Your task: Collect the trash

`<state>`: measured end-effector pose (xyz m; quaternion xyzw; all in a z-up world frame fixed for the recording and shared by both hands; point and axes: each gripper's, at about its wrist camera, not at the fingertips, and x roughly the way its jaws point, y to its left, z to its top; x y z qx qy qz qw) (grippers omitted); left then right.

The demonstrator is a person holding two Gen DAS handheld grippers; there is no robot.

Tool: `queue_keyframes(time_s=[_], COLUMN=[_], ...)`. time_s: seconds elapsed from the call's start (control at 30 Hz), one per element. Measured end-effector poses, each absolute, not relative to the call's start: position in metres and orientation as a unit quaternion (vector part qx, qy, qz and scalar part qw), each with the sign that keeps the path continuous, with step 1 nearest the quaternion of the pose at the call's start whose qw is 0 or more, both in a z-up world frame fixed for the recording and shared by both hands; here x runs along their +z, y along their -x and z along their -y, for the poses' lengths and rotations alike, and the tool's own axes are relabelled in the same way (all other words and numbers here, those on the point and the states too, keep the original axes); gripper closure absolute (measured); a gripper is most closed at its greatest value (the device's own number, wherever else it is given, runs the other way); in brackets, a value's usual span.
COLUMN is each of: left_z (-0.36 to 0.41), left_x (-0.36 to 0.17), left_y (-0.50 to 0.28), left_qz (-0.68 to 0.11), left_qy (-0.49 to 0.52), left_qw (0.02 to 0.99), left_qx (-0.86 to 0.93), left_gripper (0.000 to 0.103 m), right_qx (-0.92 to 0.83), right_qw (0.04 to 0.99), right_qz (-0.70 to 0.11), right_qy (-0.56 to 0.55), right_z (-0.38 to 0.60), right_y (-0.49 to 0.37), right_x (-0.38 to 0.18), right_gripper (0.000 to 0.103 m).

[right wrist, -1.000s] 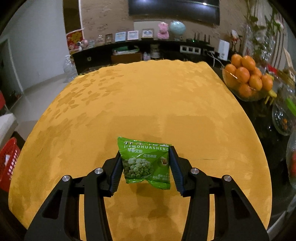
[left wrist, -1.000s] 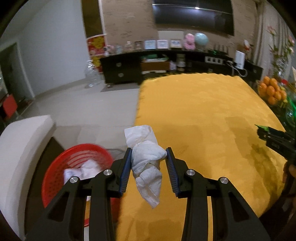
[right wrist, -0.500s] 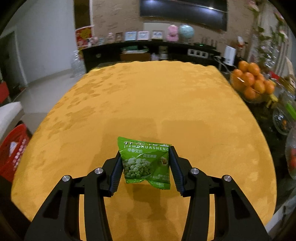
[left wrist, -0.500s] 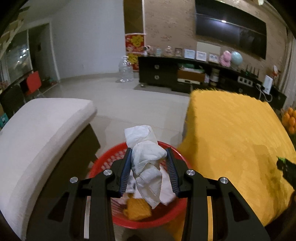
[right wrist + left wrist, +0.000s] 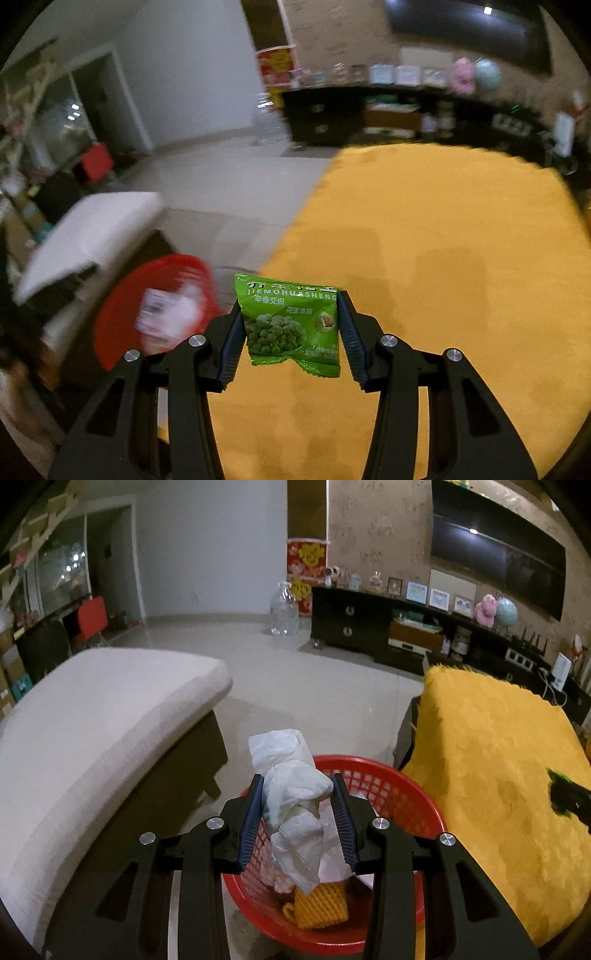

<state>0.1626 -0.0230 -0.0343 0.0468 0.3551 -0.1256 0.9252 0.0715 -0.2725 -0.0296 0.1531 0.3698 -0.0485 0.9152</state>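
Note:
My left gripper (image 5: 297,799) is shut on a crumpled white tissue (image 5: 295,797), held over the red plastic basket (image 5: 391,786) on the floor. In the basket lie white paper and a yellow foam net (image 5: 317,904). My right gripper (image 5: 290,321) is shut on a green snack packet (image 5: 291,325), above the left edge of the yellow-covered table (image 5: 443,258). The red basket (image 5: 122,314) shows blurred at the lower left of the right wrist view. The right gripper's tip (image 5: 569,799) pokes in at the right edge of the left wrist view.
A white-cushioned seat (image 5: 92,731) stands just left of the basket. The yellow table (image 5: 498,768) rises to its right. Beyond lie pale floor tiles, a clear water jug (image 5: 283,611) and a dark TV cabinet (image 5: 406,631).
The left gripper swung left off the table to above the red basket, tissue still held. The right gripper moved left toward the table edge with the packet; the basket came into its view.

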Motion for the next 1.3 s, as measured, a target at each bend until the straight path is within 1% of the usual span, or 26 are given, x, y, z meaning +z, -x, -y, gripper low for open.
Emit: queue_keyframes(time_s=[0.17, 0.47, 0.6, 0.67, 0.73, 0.8, 0.87, 0.9, 0.97, 1.03, 1.13, 1.23, 1.3], left_z=[0.016, 0.009, 0.012, 0.013, 0.012, 0.008, 0.006, 0.005, 0.004, 0.003, 0.001, -0.002, -0.004], left_x=[-0.042, -0.053, -0.053, -0.053, -0.052, -0.052, -0.052, -0.050, -0.047, -0.042, -0.038, -0.035, -0.032], left_y=[-0.173, -0.177, -0.177, -0.178, -0.180, -0.182, -0.182, -0.181, -0.179, -0.176, -0.176, -0.176, -0.174], left_qz=[-0.385, -0.403, -0.403, -0.405, -0.404, -0.404, -0.402, -0.398, -0.389, -0.378, -0.369, -0.362, -0.355], left_qy=[-0.018, -0.033, -0.038, -0.037, -0.033, -0.026, -0.019, -0.016, -0.012, -0.008, 0.000, 0.009, 0.011], left_qw=[0.912, 0.908, 0.908, 0.907, 0.908, 0.908, 0.910, 0.912, 0.916, 0.920, 0.924, 0.927, 0.930], left_qx=[-0.138, -0.111, -0.111, -0.112, -0.108, -0.105, -0.102, -0.100, -0.100, -0.101, -0.099, -0.096, -0.095], left_gripper=[0.068, 0.067, 0.065, 0.062, 0.060, 0.059, 0.048, 0.045, 0.036, 0.029, 0.024, 0.023, 0.022], right_qx=[0.007, 0.056, 0.067, 0.072, 0.074, 0.078, 0.082, 0.083, 0.083, 0.081, 0.068, 0.052, 0.043], right_qw=[0.911, 0.896, 0.892, 0.890, 0.889, 0.886, 0.884, 0.883, 0.883, 0.884, 0.889, 0.894, 0.896], right_qz=[-0.381, -0.412, -0.419, -0.423, -0.423, -0.419, -0.417, -0.417, -0.415, -0.411, -0.403, -0.397, -0.395], right_qy=[-0.160, -0.156, -0.154, -0.155, -0.163, -0.180, -0.194, -0.200, -0.203, -0.206, -0.207, -0.201, -0.199], right_z=[0.239, 0.200, 0.187, 0.183, 0.184, 0.185, 0.187, 0.189, 0.191, 0.195, 0.200, 0.207, 0.211], right_y=[-0.112, -0.153, -0.159, -0.161, -0.163, -0.164, -0.163, -0.163, -0.161, -0.158, -0.151, -0.143, -0.139], right_x=[-0.022, -0.030, -0.034, -0.037, -0.038, -0.038, -0.039, -0.038, -0.036, -0.033, -0.030, -0.028, -0.028], right_gripper=[0.057, 0.057, 0.056, 0.055, 0.043, 0.037, 0.035, 0.035, 0.035, 0.034, 0.028, 0.022, 0.021])
